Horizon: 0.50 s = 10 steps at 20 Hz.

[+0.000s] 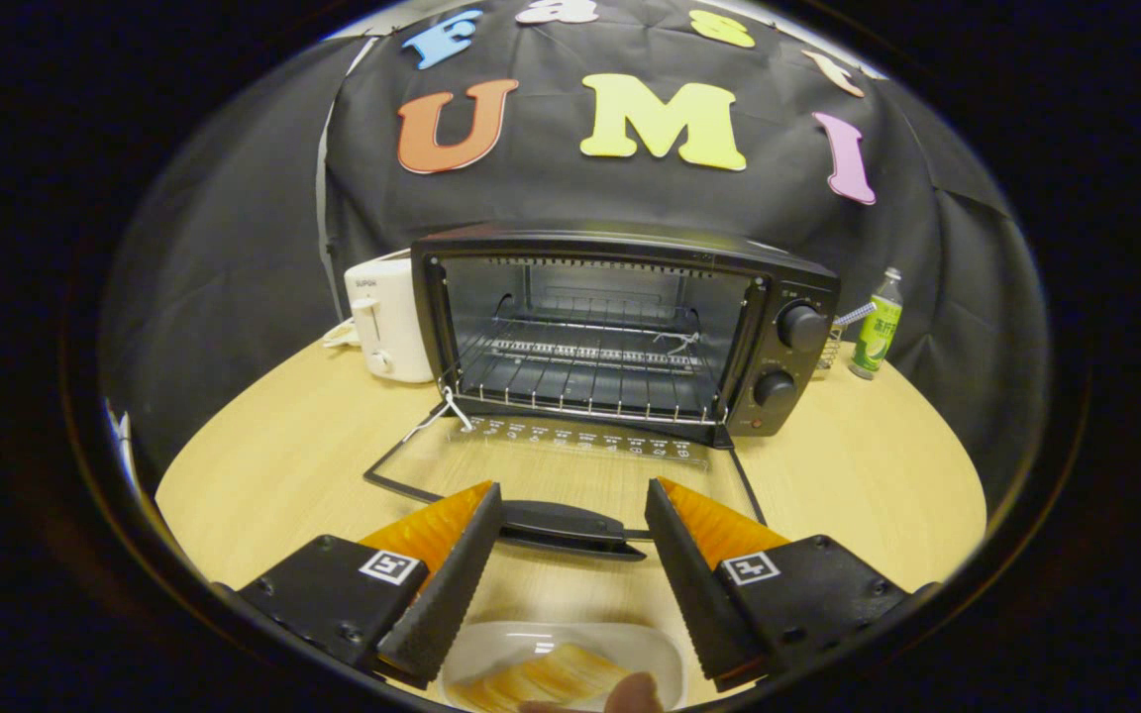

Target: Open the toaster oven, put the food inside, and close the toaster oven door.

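With the jaws wide and empty, the gripper point(570, 584) hangs over a dish point(563, 665) of food between its fingers; lifted carelessly, it could snag the handle point(563, 525) of the toaster oven point(620, 332) door lying open ahead. White toaster point(387, 319) reads "SUPOR"; bottle point(876, 327) label is too small.

One toaster oven point(620, 327), one toaster point(387, 317), one bottle point(876, 332), one dish point(570, 659)

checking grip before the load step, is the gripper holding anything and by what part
Nothing held: gripper open, fingers apart above the food dish, not touching it.
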{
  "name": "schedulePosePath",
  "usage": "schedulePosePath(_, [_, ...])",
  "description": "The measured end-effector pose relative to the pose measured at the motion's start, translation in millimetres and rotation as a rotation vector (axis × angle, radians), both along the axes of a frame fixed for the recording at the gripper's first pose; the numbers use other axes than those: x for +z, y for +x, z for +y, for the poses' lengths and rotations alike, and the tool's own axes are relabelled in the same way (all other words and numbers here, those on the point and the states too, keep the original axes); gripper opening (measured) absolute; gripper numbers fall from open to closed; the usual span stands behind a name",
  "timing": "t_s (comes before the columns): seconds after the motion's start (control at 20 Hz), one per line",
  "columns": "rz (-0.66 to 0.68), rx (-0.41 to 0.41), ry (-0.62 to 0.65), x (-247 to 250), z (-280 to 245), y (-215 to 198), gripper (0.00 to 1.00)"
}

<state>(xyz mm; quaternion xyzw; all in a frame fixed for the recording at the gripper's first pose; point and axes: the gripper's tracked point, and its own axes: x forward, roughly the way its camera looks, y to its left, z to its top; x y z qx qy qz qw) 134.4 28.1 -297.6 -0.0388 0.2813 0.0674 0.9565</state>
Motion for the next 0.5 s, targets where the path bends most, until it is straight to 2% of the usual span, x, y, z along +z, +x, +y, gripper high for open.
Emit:
schedulePosePath(0.3, [0.004,-0.024,0.031,6.6,-5.1,-14.7,0.96])
schedulePosePath(0.5, [-0.046,-0.082,0.07,30.1,-17.9,-44.6,0.96])
